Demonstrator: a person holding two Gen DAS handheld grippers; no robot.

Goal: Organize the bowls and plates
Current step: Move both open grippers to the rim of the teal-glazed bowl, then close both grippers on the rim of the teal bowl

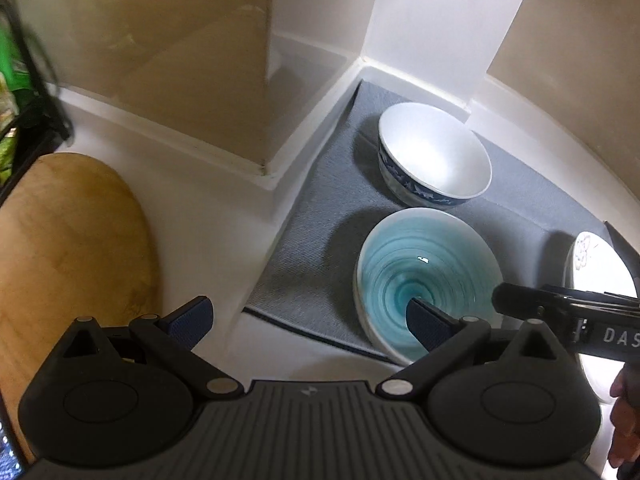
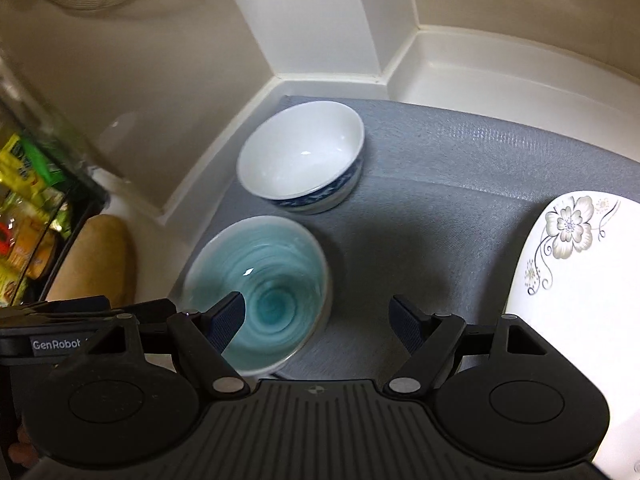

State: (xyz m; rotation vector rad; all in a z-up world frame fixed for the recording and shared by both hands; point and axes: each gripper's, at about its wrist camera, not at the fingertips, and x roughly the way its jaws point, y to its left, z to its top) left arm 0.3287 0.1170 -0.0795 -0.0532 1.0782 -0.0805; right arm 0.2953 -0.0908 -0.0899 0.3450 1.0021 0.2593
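Two bowls stand upright on a grey mat (image 2: 460, 200) in the counter's corner. The turquoise swirl bowl (image 2: 260, 280) is nearer, and the white bowl with a blue pattern (image 2: 300, 156) is behind it. A white floral plate (image 2: 580, 280) lies at the mat's right. My right gripper (image 2: 318, 320) is open above the mat, with its left finger over the turquoise bowl and nothing between the pads. My left gripper (image 1: 308, 322) is open too. Its right finger hangs over the turquoise bowl (image 1: 428, 276) and its left finger over the white counter. The white bowl (image 1: 434, 152) and the plate (image 1: 596, 264) also show in the left wrist view.
A wooden cutting board (image 1: 72, 248) lies left of the mat (image 1: 320, 220). A black rack (image 2: 28, 220) with colourful packets stands at the far left. Beige walls and a white column close in the corner behind the bowls. A hand (image 1: 624, 420) shows at the right edge.
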